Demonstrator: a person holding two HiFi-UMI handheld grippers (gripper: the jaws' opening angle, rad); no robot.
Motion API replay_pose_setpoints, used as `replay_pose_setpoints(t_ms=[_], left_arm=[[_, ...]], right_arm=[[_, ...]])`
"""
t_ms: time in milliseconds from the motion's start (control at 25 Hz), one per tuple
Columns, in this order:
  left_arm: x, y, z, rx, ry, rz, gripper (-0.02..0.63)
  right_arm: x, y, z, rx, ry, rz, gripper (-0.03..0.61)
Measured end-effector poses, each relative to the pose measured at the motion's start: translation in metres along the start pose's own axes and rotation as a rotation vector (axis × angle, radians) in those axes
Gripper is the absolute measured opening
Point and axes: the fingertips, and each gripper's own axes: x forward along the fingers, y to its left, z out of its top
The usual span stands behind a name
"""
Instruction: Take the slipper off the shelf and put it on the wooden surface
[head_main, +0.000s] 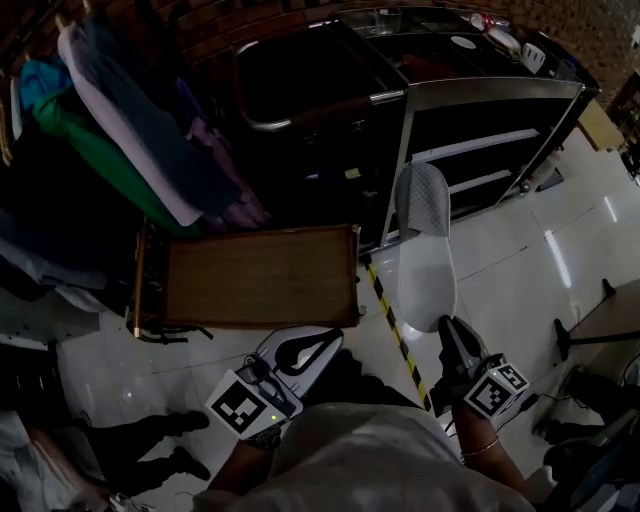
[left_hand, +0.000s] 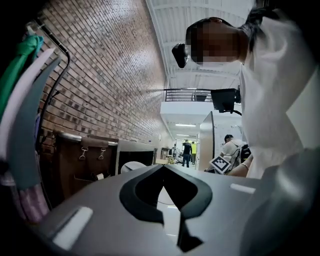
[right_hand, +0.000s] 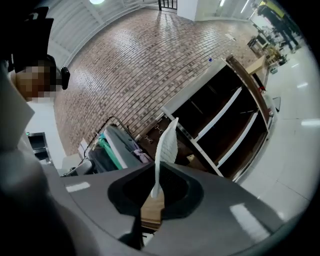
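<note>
Wooden worktop (head_main: 260, 275) sits far left, bare. The left gripper (head_main: 322, 345) has its jaws together and empty, low by the worktop's near right corner, likely in the carry path. The slipper (head_main: 425, 260) is off the shelf (head_main: 480, 150), in the air over the floor. The right gripper (head_main: 447, 325) jaws are clamped on the heel edge only. Risk: the thin pinch and long overhang could let it swing, slip out, and land short on the floor.
</note>
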Motion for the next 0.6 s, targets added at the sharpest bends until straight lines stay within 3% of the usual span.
replay_pose_setpoints(t_ms=[280, 600], left_arm=[[-0.025, -0.059, -0.019, -0.008, 0.026, 0.075, -0.002], [-0.083, -0.064, -0.018, 0.014, 0.018, 0.143, -0.002]], right_arm=[[-0.020, 0.009, -0.038, -0.010, 0.123, 0.110, 0.029], [-0.007, 0.048, -0.094, -0.036, 0.187, 0.179, 0.030]])
